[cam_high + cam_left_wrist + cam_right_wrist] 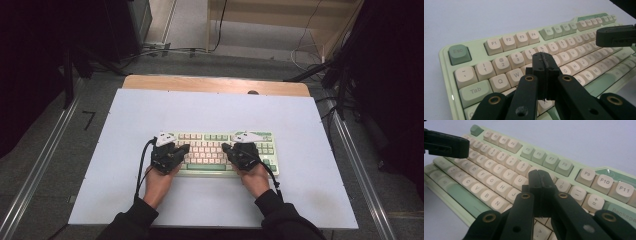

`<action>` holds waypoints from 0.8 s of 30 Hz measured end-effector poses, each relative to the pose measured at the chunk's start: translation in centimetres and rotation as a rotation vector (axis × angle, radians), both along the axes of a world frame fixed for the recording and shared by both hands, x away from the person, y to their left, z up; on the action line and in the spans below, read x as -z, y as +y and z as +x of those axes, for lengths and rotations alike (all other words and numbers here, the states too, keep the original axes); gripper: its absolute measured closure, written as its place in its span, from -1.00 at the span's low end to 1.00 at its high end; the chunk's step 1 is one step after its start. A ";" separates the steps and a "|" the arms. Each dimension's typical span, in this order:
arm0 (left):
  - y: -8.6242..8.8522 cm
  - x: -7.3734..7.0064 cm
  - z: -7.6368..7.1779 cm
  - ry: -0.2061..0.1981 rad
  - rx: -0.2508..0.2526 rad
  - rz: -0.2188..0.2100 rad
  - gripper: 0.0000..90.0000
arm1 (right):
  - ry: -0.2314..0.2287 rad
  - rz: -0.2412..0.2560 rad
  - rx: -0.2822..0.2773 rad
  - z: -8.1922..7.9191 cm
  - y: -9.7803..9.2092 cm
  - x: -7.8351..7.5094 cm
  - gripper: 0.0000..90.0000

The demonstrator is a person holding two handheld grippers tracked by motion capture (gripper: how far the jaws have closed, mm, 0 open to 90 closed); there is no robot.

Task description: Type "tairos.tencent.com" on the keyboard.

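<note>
Coming in from the near edge of the high view, two dark sleeves lead to two hands, each holding one gripper over a single keyboard [220, 147]. The left gripper [186, 148] points inward over the keyboard's left half; the right gripper [225, 147] points inward over its middle-right, so the two tips face each other with a few keys between them.

In the left gripper view, the left gripper's [545, 63] jaws are pressed together with nothing between them, their joined tip poised over the letter rows near the number 4 and 5 keys (whether it touches a key cannot be told). The right gripper's tip shows farther off at the upper right.

In the right gripper view, the right gripper's [539, 180] jaws are likewise pressed flat against each other and hold nothing, their tip above the keys between U and 0.

The keyboard, pale green with cream and green keycaps, lies flat on the white table top [210, 107], nearer the person's edge than the far one. Beyond it a strip of bare wood [200, 83] shows along the table's far edge, then grey floor [225, 62] with cables.
</note>
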State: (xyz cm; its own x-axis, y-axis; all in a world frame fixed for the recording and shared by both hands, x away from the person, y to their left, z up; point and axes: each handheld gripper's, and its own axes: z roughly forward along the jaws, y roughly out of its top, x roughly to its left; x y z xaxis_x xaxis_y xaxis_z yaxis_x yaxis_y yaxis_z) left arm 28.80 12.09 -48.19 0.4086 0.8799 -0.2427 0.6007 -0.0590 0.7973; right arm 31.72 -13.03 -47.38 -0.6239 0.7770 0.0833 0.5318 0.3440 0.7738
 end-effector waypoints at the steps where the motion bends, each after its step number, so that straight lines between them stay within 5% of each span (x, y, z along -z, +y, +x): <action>1: 0.1 0.0 0.0 0.001 -0.003 0.000 1.00 | -0.002 -0.001 -0.003 -0.1 0.0 0.0 0.94; 24: 0.3 0.0 0.1 0.001 -0.011 -0.002 1.00 | 0.016 -0.032 -0.076 -1.8 1.2 1.0 0.94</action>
